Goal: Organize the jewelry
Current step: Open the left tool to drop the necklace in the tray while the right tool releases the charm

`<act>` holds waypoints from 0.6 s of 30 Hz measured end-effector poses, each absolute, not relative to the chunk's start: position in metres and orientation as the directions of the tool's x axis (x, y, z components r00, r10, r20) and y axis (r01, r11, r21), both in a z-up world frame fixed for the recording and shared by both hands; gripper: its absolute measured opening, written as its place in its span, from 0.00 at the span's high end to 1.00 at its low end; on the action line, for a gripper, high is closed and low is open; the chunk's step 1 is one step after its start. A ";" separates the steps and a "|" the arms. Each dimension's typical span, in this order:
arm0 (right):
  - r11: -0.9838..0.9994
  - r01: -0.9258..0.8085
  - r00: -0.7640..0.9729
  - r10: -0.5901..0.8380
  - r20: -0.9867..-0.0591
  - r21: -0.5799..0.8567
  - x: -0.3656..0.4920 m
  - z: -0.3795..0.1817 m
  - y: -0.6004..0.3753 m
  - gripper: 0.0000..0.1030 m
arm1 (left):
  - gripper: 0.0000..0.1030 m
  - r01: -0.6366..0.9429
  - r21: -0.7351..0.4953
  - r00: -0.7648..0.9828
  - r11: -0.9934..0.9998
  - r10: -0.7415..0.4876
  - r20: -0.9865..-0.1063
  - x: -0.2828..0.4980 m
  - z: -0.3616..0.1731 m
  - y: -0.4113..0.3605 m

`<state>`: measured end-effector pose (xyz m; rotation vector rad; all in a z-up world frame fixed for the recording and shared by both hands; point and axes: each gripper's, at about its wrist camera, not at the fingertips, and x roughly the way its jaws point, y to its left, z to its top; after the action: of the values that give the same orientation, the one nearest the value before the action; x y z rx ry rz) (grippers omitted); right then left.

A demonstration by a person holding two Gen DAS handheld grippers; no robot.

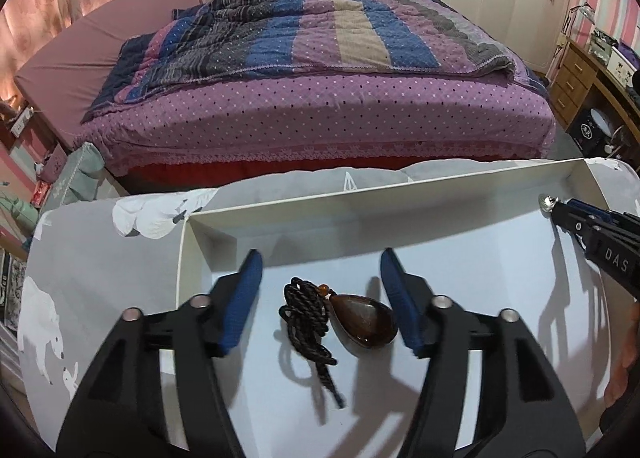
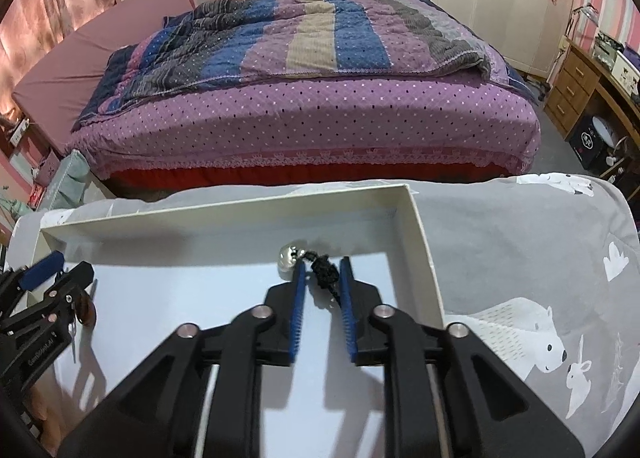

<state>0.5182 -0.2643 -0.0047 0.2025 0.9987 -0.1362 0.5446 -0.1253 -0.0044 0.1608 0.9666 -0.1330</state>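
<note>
Left wrist view: left hand-held gripper (image 1: pixel 320 298) jaws wide, nothing gripped. Brown teardrop pendant (image 1: pixel 366 320) with coiled black cord (image 1: pixel 306 318) lies loose between them on the white box (image 1: pixel 280 213) floor; left wall near, open floor to the right.

Right wrist view: right hand-held gripper (image 2: pixel 322 278) jaws part open around a black cord knot (image 2: pixel 322 272), pads clear. Silver bead (image 2: pixel 289 256) just beside the left fingertip, close to the far-right corner.

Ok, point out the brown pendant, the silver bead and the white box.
Brown pendant (image 1: pixel 368 320), left wrist view, middle of the teardrop stone.
Silver bead (image 2: pixel 289 258), right wrist view, its shiny face.
White box (image 2: pixel 420 242), right wrist view, its right wall.
</note>
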 end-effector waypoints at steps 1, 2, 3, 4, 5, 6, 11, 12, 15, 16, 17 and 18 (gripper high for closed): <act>0.974 0.201 0.534 -0.020 -0.845 0.104 0.517 -0.004 -0.263 0.69 | 0.39 0.187 0.077 0.561 0.979 -0.042 -0.827 0.544 -0.004 -0.125; 0.975 0.199 0.533 -0.022 -0.846 0.100 0.518 -0.004 -0.262 0.66 | 0.39 0.189 0.078 0.560 0.979 -0.042 -0.827 0.544 -0.003 -0.125; 0.977 0.195 0.530 -0.027 -0.848 0.090 0.519 -0.003 -0.261 0.63 | 0.39 0.191 0.078 0.561 0.979 -0.043 -0.827 0.544 -0.002 -0.126; 0.978 0.191 0.527 -0.030 -0.849 0.084 0.519 -0.003 -0.259 0.62 | 0.39 0.189 0.075 0.562 0.979 -0.045 -0.826 0.543 -0.001 -0.125; 0.978 0.190 0.524 -0.030 -0.851 0.083 0.518 -0.002 -0.259 0.61 | 0.38 0.189 0.068 0.561 0.980 -0.050 -0.826 0.542 0.001 -0.124; 0.978 0.190 0.522 -0.032 -0.852 0.080 0.518 -0.002 -0.259 0.58 | 0.34 0.191 0.055 0.557 0.980 -0.062 -0.829 0.541 0.003 -0.123; 0.980 0.184 0.546 -0.036 -0.837 0.078 0.511 0.012 -0.260 0.45 | 0.26 0.186 0.033 0.561 0.982 -0.078 -0.824 0.529 0.018 -0.116; 0.980 0.186 0.549 -0.040 -0.835 0.076 0.508 0.016 -0.261 0.45 | 0.26 0.186 0.024 0.563 0.982 -0.086 -0.822 0.525 0.024 -0.114; 0.976 0.196 0.552 -0.035 -0.833 0.090 0.500 0.030 -0.263 0.39 | 0.19 0.187 0.016 0.579 0.982 -0.097 -0.809 0.510 0.042 -0.111; 0.976 0.198 0.554 -0.032 -0.832 0.094 0.496 0.034 -0.264 0.36 | 0.18 0.188 0.016 0.587 0.982 -0.099 -0.804 0.504 0.048 -0.110; 0.974 0.205 0.560 -0.039 -0.827 0.093 0.491 0.042 -0.266 0.35 | 0.15 0.189 0.015 0.593 0.982 -0.102 -0.799 0.498 0.053 -0.109; 0.974 0.208 0.568 -0.044 -0.822 0.091 0.485 0.048 -0.266 0.34 | 0.13 0.190 0.014 0.596 0.982 -0.104 -0.796 0.492 0.059 -0.108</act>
<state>0.4850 -0.2658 0.0484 0.1860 0.9565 -0.1494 0.4918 -0.1084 0.0589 0.1008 0.9166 -0.1712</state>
